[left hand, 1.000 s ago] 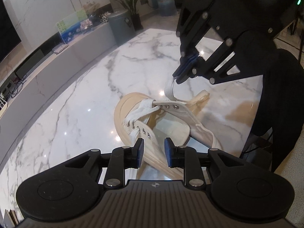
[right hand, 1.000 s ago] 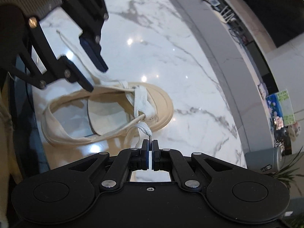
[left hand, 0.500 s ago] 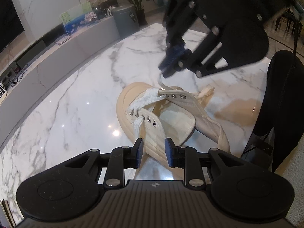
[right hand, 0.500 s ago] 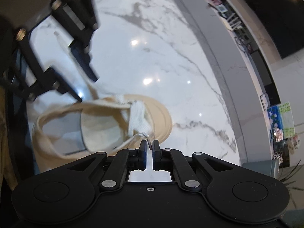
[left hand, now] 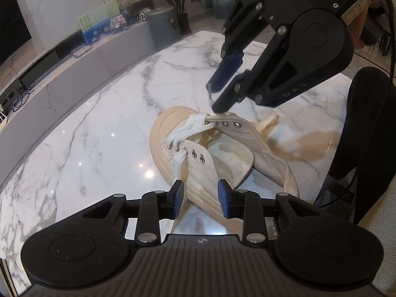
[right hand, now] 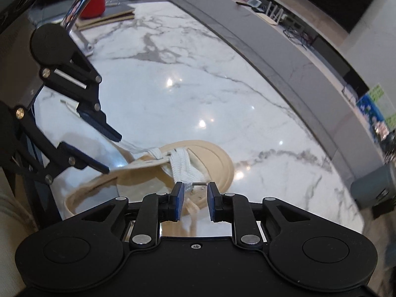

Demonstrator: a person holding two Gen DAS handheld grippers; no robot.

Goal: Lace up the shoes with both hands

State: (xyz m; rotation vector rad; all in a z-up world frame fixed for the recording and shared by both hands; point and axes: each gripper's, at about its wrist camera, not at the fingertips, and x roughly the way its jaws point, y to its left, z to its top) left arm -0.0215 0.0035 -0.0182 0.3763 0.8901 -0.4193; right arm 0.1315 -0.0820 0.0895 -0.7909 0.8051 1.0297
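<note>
A cream canvas shoe (left hand: 222,158) lies on the white marble table (left hand: 99,136), toe pointing away in the left wrist view. A white lace (left hand: 188,130) crosses its front eyelets. One lace end (left hand: 177,168) runs down past my left gripper (left hand: 200,198), which is open beside the shoe's near side and holds nothing. My right gripper (left hand: 214,98) hovers over the far eyelet row. In the right wrist view the right gripper (right hand: 195,201) is open, with the lace tip (right hand: 196,184) lying loose between the fingers. The left gripper (right hand: 109,152) shows there too, jaws apart above the shoe (right hand: 210,158).
A black chair back (left hand: 366,136) stands close on the right. A grey bin (left hand: 164,28) and a long grey cabinet (left hand: 74,74) lie beyond the table edge. At the far end of the table sit a red pot (right hand: 92,3) and a chrome stand (right hand: 76,14).
My right gripper, shut on the lace end a second ago, has opened and let it go while dropping closer to the shoe. The left gripper stays open.
</note>
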